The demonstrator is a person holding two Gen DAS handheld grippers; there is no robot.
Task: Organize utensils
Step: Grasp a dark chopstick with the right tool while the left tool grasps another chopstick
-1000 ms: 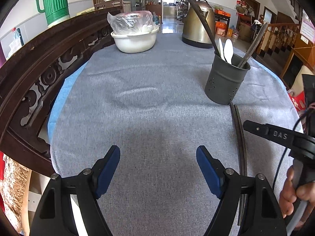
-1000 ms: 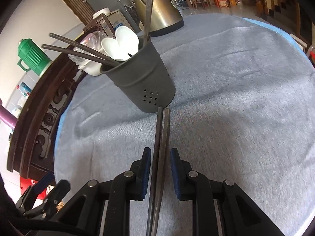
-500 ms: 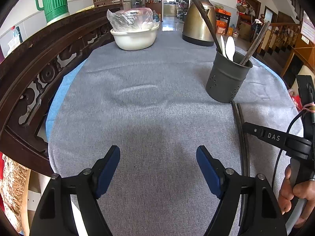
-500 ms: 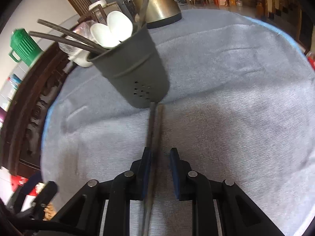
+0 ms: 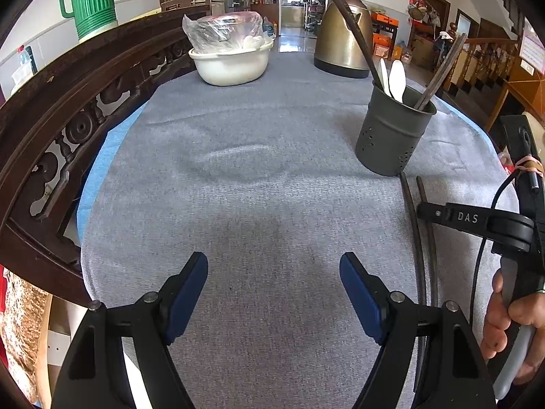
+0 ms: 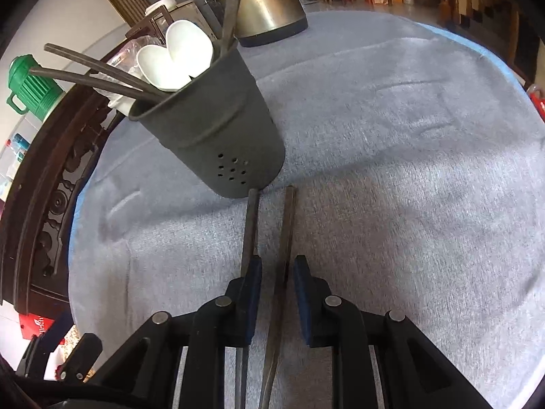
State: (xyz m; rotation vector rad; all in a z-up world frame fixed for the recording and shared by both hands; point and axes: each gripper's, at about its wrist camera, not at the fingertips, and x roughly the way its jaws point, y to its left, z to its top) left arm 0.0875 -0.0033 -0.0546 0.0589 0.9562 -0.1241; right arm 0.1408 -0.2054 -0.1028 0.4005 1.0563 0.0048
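1. Chopsticks, two dark slim ones (image 6: 269, 272), lie on the grey-clothed desk (image 5: 238, 204) near its right edge.
2. Left gripper (image 5: 273, 293): jaws wide apart, holding nothing.
3. Dark perforated metal holder (image 6: 218, 143) already keeps spoons and chopsticks.
4. Right gripper (image 6: 277, 301): jaws narrowly parted around one chopstick, not yet clamped.

Only clearly legible text: "DAS" in pale letters on the black plastic finger arm of the right gripper (image 5: 466, 220), seen from the left wrist view. Red box (image 6: 35, 323) at the lower left of the right wrist view carries white characters, too small to read. Paper sign (image 5: 529, 47) on the wall at far right of the left wrist view has print, too blurred to read.
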